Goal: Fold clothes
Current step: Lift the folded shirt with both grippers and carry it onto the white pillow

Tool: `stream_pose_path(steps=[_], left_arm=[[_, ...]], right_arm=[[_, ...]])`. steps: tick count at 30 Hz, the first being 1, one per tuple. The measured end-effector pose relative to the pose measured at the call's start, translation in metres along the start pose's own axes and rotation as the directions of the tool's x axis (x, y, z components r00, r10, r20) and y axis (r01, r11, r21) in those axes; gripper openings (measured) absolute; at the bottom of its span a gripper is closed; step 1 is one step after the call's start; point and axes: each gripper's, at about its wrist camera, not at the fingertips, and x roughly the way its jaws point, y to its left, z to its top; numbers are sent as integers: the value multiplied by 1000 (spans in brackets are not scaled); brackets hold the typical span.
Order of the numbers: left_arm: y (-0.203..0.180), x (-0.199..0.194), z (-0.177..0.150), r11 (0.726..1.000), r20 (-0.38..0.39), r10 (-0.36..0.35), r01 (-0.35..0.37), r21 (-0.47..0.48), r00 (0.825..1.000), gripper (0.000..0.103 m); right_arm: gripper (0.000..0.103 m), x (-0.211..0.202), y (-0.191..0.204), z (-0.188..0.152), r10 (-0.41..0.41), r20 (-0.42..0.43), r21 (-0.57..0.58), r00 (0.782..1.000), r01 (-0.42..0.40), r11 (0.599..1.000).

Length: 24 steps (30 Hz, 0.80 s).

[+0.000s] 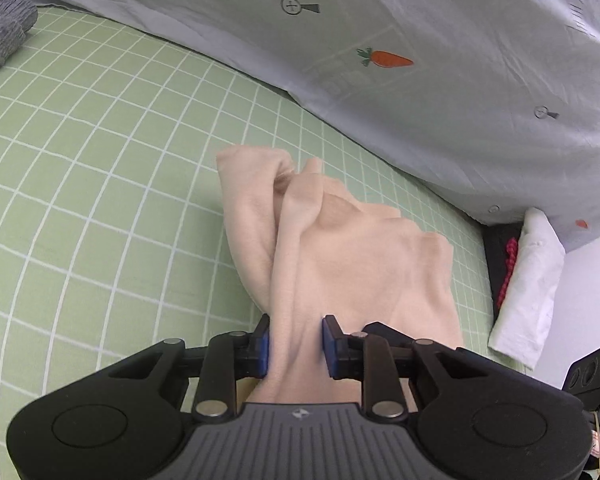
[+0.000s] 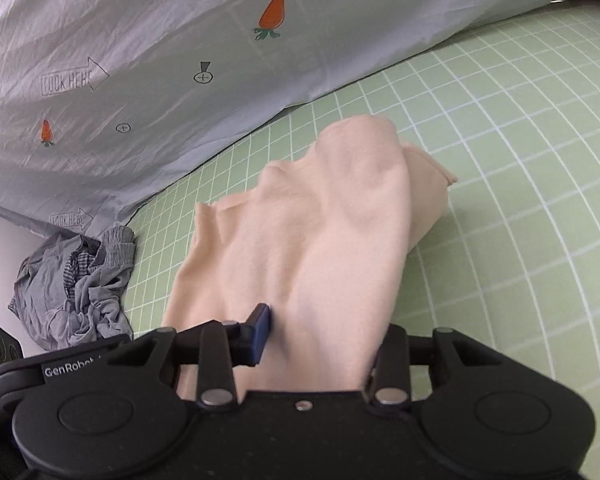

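A peach garment (image 1: 360,264) lies crumpled on the green checked bed sheet (image 1: 100,160), its near end lifted. My left gripper (image 1: 298,344) is shut on a bunched fold of it, cloth pinched between the blue pads. In the right wrist view the same peach garment (image 2: 308,232) drapes over my right gripper (image 2: 324,340). One blue pad (image 2: 262,330) shows pressed against the cloth; the other finger is hidden under the fabric. The garment's far end rests on the sheet (image 2: 500,200).
A pale grey duvet (image 1: 420,40) with carrot prints lies along the far side (image 2: 140,60). A crumpled grey garment (image 2: 76,292) sits near the bed's edge (image 1: 4,36). A folded white cloth (image 1: 528,292) lies at the right by a dark item.
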Motion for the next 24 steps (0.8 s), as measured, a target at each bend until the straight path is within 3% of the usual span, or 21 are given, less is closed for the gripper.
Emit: stream_pose_path(steps=[9,15,18,24], left_arm=[[-39,-26,-60,986,-61,-99,106,132,993,27],[-60,-21,-108,975,-149,-141,163,150,979,26],[-83,-15,-128,967,-171,-141,173,185,975,26],[-148,12,-153,966,-124,-112,138,221,986,26]], right_arm=[[39,-89,-7,-65,-100,122,60,987,93,994],[39,-129,-33,-108,-203,112,144,973,186,972],[39,-151,-54,-129,-219,128,180,967,195,964],[38,-179,-123,-116,-171,155,177,973,143,974]])
